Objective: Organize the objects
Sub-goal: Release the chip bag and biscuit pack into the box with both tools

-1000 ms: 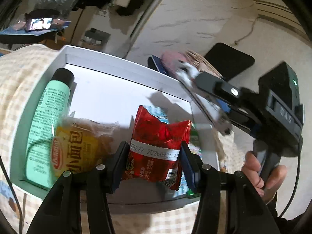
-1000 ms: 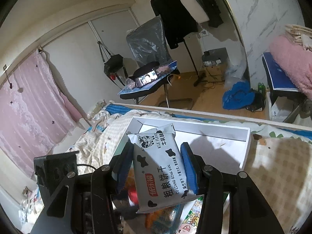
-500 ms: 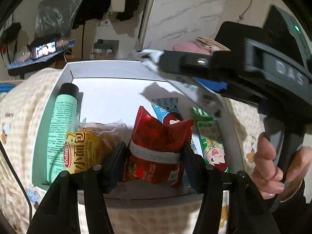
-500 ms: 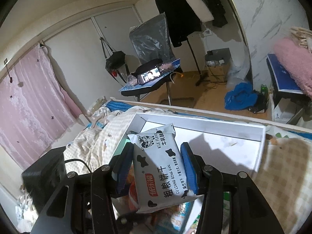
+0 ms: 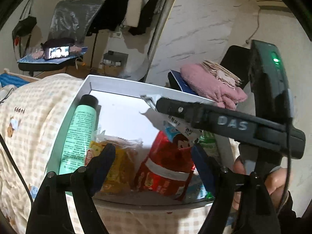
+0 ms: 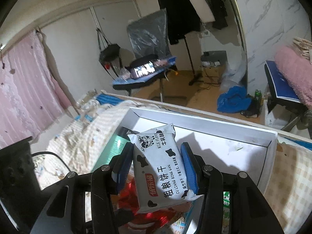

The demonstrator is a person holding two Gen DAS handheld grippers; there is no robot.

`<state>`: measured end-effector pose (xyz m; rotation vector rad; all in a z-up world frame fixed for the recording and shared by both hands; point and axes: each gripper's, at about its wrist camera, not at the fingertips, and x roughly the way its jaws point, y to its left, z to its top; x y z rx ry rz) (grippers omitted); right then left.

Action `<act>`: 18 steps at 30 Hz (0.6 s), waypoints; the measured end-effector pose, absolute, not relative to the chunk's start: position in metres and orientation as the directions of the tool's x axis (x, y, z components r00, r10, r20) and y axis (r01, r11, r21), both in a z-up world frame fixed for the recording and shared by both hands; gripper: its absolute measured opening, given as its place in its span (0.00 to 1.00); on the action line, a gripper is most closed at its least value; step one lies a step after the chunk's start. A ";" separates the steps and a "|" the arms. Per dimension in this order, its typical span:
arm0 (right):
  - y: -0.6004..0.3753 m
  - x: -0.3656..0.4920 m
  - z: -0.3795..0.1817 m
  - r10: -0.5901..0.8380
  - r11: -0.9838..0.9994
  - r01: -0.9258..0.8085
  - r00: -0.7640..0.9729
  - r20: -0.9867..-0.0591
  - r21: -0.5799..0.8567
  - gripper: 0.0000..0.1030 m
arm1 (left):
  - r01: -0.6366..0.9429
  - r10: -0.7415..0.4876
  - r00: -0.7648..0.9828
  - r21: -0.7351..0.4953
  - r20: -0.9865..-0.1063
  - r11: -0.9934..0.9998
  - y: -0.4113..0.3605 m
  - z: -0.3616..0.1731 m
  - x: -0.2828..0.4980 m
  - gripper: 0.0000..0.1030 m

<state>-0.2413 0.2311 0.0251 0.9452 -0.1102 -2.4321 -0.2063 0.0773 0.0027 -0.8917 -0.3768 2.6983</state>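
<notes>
Gripping "CU LIANG BING GAN" packet (image 6: 161,167)

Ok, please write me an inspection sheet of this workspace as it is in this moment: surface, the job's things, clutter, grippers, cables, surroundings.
Surface: checked bedcover under a white tray.
Job's things: in the tray, green tube along the left wall, yellow bread packet, red snack packet; cow-print biscuit packet held above the tray.
Clutter: pink towel behind the tray; blue cloth on the floor.
Grippers: left gripper open, astride the red packet; right gripper shut on the biscuit packet.
Cables: black cable across the bedcover.
Surroundings: dark clothes hanging, pink curtain.
</notes>
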 end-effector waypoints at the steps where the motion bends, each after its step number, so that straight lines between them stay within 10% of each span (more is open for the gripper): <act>1: 0.229 -0.245 0.024 -0.472 -0.873 0.428 -0.620 -0.627 0.235 0.50 | -0.169 0.330 -0.775 -0.326 -0.539 -0.930 0.076 0.003 -0.207 0.80; 18: 0.207 -0.244 0.016 -0.337 -0.906 0.420 -0.641 -0.689 0.053 0.50 | -0.162 0.284 -0.778 -0.258 -0.561 -0.952 0.087 0.005 -0.205 0.80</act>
